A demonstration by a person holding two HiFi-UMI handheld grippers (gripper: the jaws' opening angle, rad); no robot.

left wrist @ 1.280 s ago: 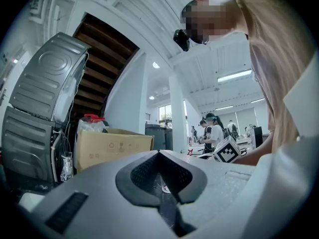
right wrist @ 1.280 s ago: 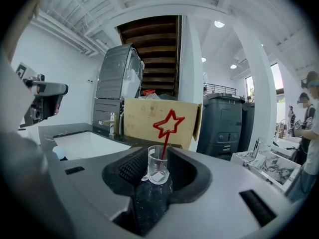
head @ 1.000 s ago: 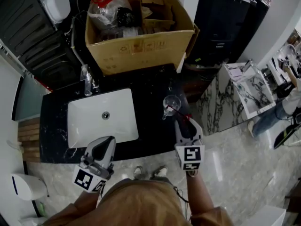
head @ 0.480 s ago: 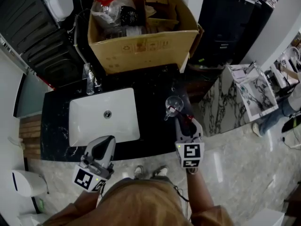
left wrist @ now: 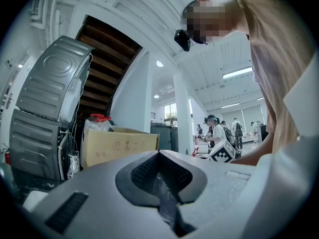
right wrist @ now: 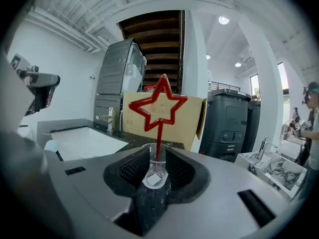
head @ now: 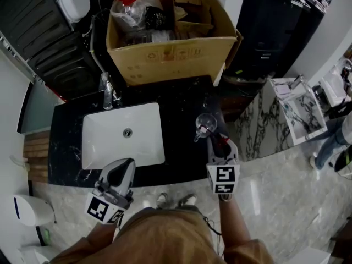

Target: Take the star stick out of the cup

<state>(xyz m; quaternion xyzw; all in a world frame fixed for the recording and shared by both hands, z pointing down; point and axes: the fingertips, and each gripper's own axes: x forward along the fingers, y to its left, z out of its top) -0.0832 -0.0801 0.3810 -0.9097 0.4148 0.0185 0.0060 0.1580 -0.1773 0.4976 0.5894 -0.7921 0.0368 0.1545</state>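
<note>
1. The cup [right wrist: 155,169], a small clear one, stands upright on the black counter [head: 181,100], just to the right of the white sink [head: 104,144] and near the counter's front right corner.
2. The star stick [right wrist: 159,136] is in the cup. Its thin red stem goes down into the cup, and the red star outline stands above the rim, in front of the cardboard box [head: 170,56].
3. The right gripper [head: 210,136] comes to the cup from the person's side and points slightly down. Its jaws have just been closing w/ the cup btw. them. In the right gripper view the two dark pads sit against the cup's wall on both sides and no gap shows, so it grasps the cup, not the stick.
4. The left gripper [head: 125,165] hangs level over the counter's front edge, in front of the sink and well apart from the cup. Its jaws are clenched, the pads meet at the tips, and nothing is btw. them.
5. The box stands at the back of the counter w/ a clear bottle [head: 129,7] w/ a red cap inside. The faucet [head: 108,92] is behind the sink, at its left.
</note>
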